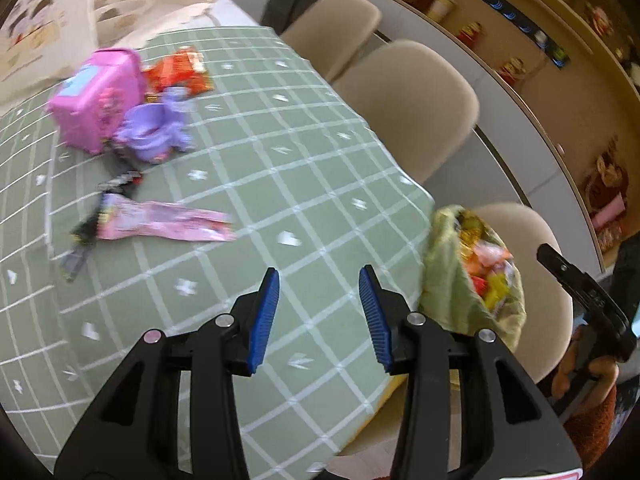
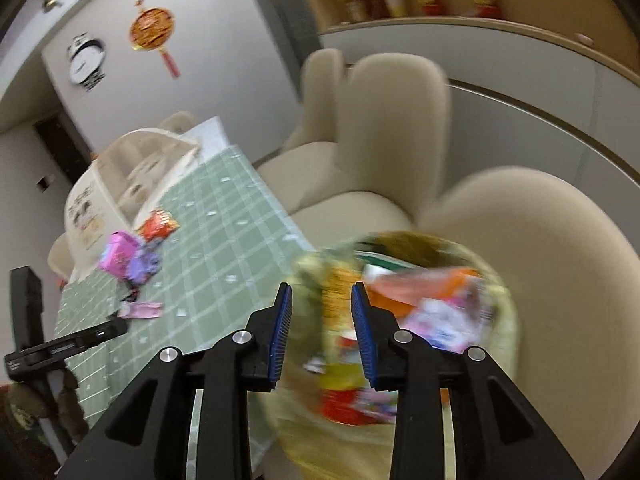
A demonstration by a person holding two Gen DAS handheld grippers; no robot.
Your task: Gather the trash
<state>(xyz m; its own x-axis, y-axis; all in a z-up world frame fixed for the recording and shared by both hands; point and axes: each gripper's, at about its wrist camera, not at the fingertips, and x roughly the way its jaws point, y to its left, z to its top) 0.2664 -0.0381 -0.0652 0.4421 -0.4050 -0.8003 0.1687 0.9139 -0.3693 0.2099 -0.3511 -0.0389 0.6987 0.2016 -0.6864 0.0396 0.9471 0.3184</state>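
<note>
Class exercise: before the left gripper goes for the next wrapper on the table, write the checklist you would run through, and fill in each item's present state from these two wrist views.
1. Left gripper empty, blue fingers apart: ok.
2. Right gripper empty, nothing between its fingers: ok.
3. Trash bag mouth open beside the table edge, already holding wrappers: ok.
4. Pink wrapper lies flat on the green checked tablecloth, nothing on top of it: ok.
5. Whether the dark strip at the wrapper's left end is attached to it: cannot tell, blurred.
6. Table free of trash: not ok; an orange wrapper also remains by the pink box.
</note>
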